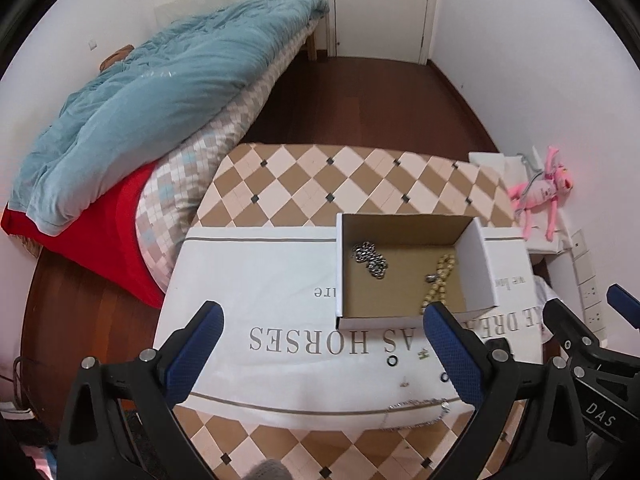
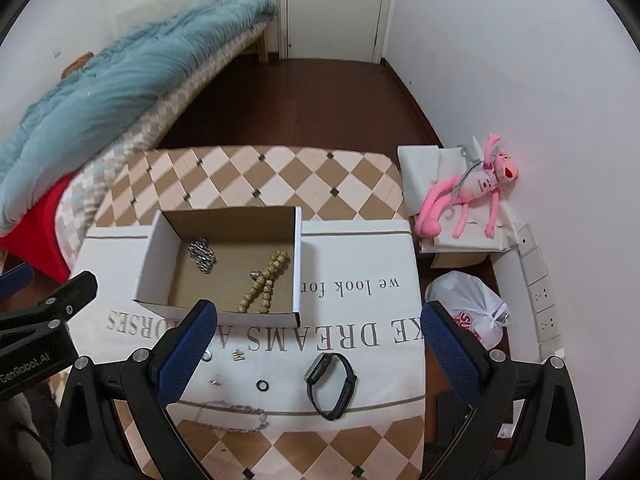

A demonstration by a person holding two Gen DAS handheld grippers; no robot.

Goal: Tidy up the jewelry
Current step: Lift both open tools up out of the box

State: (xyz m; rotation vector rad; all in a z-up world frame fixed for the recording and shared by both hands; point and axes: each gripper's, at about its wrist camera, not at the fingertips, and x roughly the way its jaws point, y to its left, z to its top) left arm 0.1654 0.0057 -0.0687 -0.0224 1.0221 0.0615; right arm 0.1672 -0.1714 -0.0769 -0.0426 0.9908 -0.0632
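An open white cardboard box (image 2: 298, 264) (image 1: 339, 272) stands on a white printed cloth (image 2: 360, 320) (image 1: 256, 280). Inside lie a silver chain (image 2: 202, 256) (image 1: 370, 260) and a tan bead bracelet (image 2: 264, 282) (image 1: 438, 280). On the cloth in front lie a black smartwatch (image 2: 332, 380), a black ring (image 2: 262, 385) (image 1: 393, 361), a small charm (image 2: 239, 356), a tiny earring (image 2: 214, 381) and a thin silver chain (image 2: 236, 416) (image 1: 416, 410). My left gripper (image 1: 320, 328) is open and empty above the cloth. My right gripper (image 2: 316, 328) is open and empty above the watch.
The checked table (image 2: 280, 176) sits beside a bed with a blue quilt (image 1: 140, 112). A pink plush toy (image 2: 472, 196) lies on boxes at the right, and a white plastic bag (image 2: 472, 308) sits on the floor by wall sockets (image 2: 546, 300).
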